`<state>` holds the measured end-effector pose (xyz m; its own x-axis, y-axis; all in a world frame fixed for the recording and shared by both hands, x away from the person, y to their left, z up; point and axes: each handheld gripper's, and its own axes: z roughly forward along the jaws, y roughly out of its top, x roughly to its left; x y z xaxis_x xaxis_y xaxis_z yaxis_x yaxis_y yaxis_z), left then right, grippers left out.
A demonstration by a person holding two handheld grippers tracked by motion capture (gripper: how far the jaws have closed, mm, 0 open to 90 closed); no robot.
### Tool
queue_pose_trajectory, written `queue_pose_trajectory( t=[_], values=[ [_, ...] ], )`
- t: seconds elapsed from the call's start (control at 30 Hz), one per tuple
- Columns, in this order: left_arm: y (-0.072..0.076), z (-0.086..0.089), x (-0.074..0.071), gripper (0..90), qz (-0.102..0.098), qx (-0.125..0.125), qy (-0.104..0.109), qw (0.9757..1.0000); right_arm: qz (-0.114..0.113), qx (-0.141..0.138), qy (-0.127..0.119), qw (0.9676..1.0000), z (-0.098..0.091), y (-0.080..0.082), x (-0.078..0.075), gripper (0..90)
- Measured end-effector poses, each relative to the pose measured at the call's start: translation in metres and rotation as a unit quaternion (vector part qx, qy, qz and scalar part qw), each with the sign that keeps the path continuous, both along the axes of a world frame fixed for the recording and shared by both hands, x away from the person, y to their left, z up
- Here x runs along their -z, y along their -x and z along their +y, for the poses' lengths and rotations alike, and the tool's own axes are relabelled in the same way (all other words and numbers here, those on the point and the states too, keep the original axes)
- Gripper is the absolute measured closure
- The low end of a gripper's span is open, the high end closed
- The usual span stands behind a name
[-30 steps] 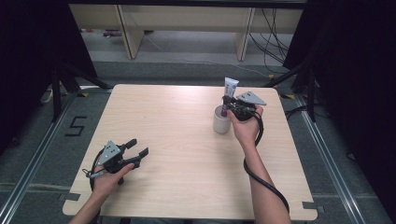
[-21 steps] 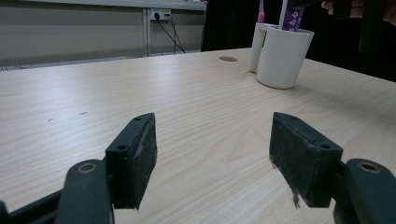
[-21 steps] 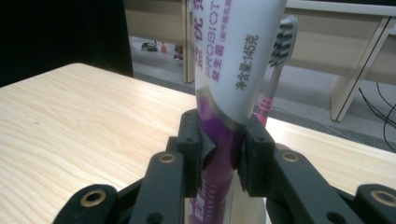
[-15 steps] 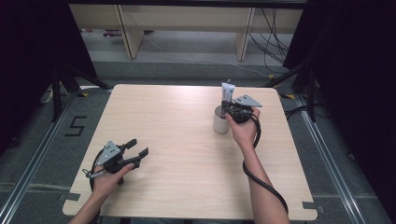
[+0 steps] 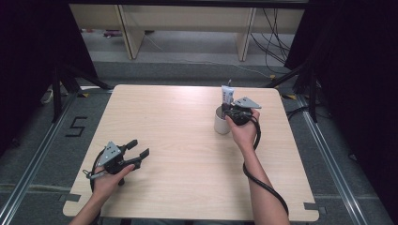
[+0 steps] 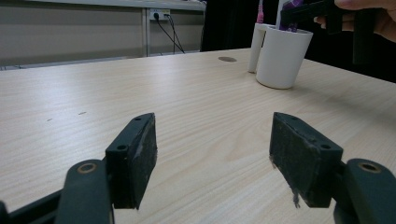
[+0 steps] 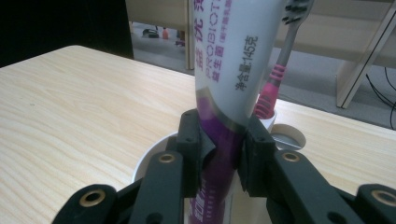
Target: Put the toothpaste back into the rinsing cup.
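Right gripper view has your right tongs (image 7: 223,140) clamped on the toothpaste tube (image 7: 231,70), which stands upright in the white cup (image 5: 220,123) with a toothbrush (image 7: 275,74) just behind. Your left tongs (image 6: 224,154) sit wide apart, low over the desk (image 5: 187,140).

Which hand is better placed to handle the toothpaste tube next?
Right: the right tool is shut on the toothpaste tube over the white cup. The left tool sits open, far away.
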<state>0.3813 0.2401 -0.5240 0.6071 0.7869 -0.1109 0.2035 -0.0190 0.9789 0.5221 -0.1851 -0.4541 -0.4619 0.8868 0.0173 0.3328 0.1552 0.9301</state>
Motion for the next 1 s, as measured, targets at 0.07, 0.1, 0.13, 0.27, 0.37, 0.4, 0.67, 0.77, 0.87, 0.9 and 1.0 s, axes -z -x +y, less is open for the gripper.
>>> queue_pose_trajectory(
  t=[0.07, 0.1, 0.13, 0.27, 0.37, 0.4, 0.67, 0.77, 0.87, 0.9, 1.0],
  values=[
    [0.0000, 0.0000, 0.0000, 31.8, 0.000, 0.000, 0.000, 1.0000, 0.001, -0.005, 0.004, 1.0000, -0.0007, -0.0009, 0.0009, 73.3],
    [0.0000, 0.0000, 0.0000, 31.8, 0.001, 0.000, 0.000, 1.0000, 0.002, -0.002, 0.006, 1.0000, -0.0006, -0.0005, 0.0012, 73.3],
    [-0.0001, 0.0000, 0.0000, 31.8, 0.001, 0.000, 0.000, 1.0000, -0.002, 0.000, 0.007, 1.0000, -0.0006, -0.0007, 0.0016, 73.3],
    [0.0000, 0.0000, 0.0000, 31.8, 0.000, 0.000, 0.000, 1.0000, -0.005, -0.004, 0.008, 0.9999, -0.0011, -0.0017, 0.0027, 73.2],
    [0.0000, 0.0000, 0.0000, 31.8, 0.000, 0.001, -0.001, 1.0000, 0.009, -0.001, 0.002, 1.0000, 0.0003, -0.0006, 0.0029, 73.1],
    [0.0000, 0.0000, 0.0000, 31.8, 0.000, 0.001, 0.000, 1.0000, 0.006, -0.005, 0.005, 1.0000, -0.0005, -0.0016, 0.0032, 73.1],
    [0.0000, 0.0002, 0.0000, 31.9, -0.001, 0.001, 0.000, 1.0000, 0.007, -0.010, 0.014, 0.9998, -0.0026, -0.0028, 0.0052, 73.0],
    [0.0001, 0.0001, 0.0000, 31.9, 0.000, 0.002, 0.000, 1.0000, 0.009, -0.009, 0.013, 0.9998, -0.0026, -0.0026, 0.0048, 72.9],
    [0.0000, 0.0001, 0.0000, 31.8, 0.001, 0.002, 0.000, 1.0000, 0.009, -0.008, 0.014, 0.9998, -0.0036, -0.0021, 0.0042, 72.7],
    [0.0000, 0.0001, 0.0000, 31.8, 0.001, 0.002, 0.000, 1.0000, 0.003, -0.009, 0.015, 0.9998, -0.0039, -0.0029, 0.0047, 72.7],
    [0.0000, 0.0001, 0.0000, 31.8, 0.001, 0.002, 0.001, 1.0000, 0.016, -0.007, 0.009, 0.9998, -0.0032, -0.0010, 0.0038, 72.1]
  ],
)
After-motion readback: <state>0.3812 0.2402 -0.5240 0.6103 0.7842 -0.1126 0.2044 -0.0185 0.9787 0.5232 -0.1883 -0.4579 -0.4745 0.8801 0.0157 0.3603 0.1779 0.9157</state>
